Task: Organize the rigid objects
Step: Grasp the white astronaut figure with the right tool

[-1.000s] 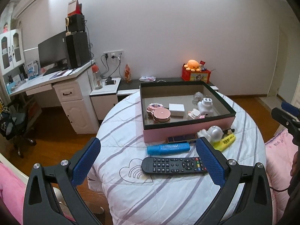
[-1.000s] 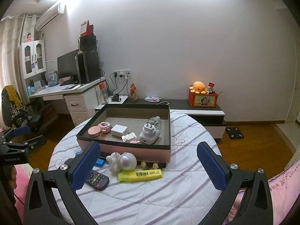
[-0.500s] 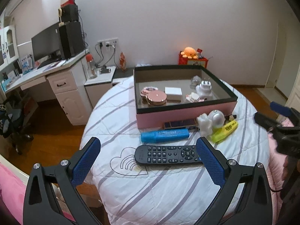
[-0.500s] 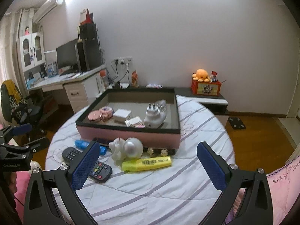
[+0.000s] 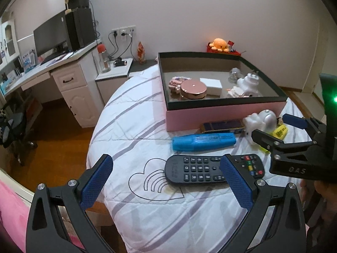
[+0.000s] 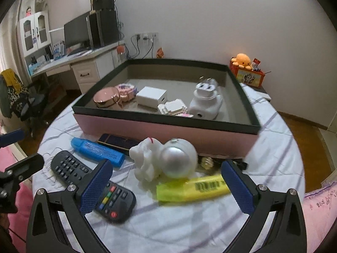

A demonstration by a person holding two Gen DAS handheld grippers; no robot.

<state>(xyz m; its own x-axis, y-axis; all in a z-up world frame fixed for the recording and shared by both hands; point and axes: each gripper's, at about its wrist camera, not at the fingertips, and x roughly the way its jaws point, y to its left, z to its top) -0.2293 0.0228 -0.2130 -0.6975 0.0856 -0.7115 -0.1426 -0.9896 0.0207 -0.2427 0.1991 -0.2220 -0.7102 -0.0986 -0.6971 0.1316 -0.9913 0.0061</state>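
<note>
A pink box (image 5: 223,113) (image 6: 168,130) with a dark rim holds a rose-gold compact (image 5: 193,88), a white block (image 6: 150,96), a white plug adapter (image 6: 205,102) and small items. In front of it on the round table lie a black remote (image 5: 202,171) (image 6: 84,177), a blue highlighter (image 5: 203,141) (image 6: 96,150), a dark flat case (image 5: 222,126), a white-and-silver figurine (image 6: 166,160) (image 5: 260,122) and a yellow highlighter (image 6: 193,188). My left gripper (image 5: 166,181) is open, low over the remote's left end. My right gripper (image 6: 166,184) is open, close over the figurine and yellow highlighter.
The table has a white striped cloth (image 5: 134,126). A desk with a monitor (image 5: 52,40) and drawers stands to the left. A low cabinet at the wall carries an orange plush on a red box (image 6: 242,63). An office chair (image 6: 19,97) stands at the left.
Both grippers have moved forward and down toward the table. The objects loom larger. The right gripper now reaches in beside the figurine in the left wrist view. Nothing was grasped.
</note>
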